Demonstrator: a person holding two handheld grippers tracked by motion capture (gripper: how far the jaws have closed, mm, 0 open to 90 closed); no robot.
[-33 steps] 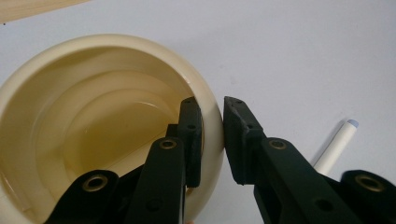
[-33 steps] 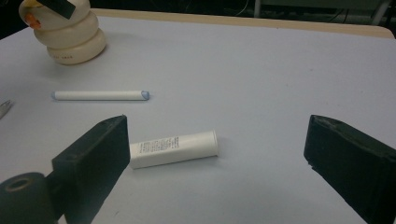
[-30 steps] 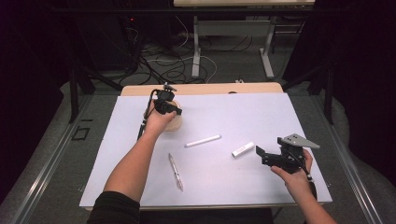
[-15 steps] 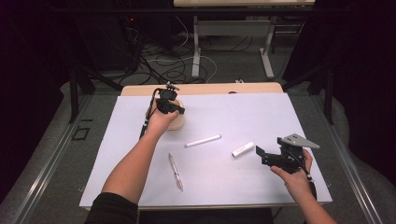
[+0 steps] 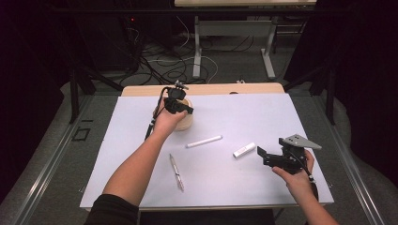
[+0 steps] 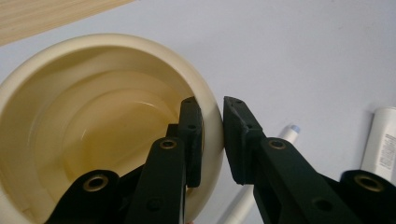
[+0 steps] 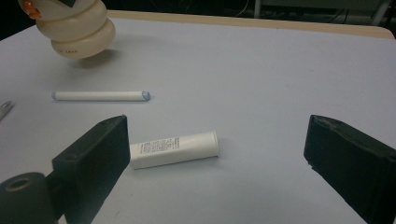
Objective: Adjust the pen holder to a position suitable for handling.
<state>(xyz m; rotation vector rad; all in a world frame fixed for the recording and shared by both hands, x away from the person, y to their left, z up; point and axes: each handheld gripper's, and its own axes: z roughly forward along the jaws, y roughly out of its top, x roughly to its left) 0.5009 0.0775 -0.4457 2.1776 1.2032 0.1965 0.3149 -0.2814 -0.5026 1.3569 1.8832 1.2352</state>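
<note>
White sheeting covers the desk (image 5: 263, 108); at its far left our left tool (image 6: 212, 140) pinches the cream cup's (image 6: 93, 116) rim, one jaw inside. We should lift it level, without twisting. Our right tool (image 7: 215, 163) hangs spread before the white tube (image 7: 173, 148).

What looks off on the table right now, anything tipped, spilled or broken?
The cream cup is tilted and off the white sheet, its rim pinched by the left gripper. Inside looks empty; no spill. The pens and tube lie flat, intact.
</note>
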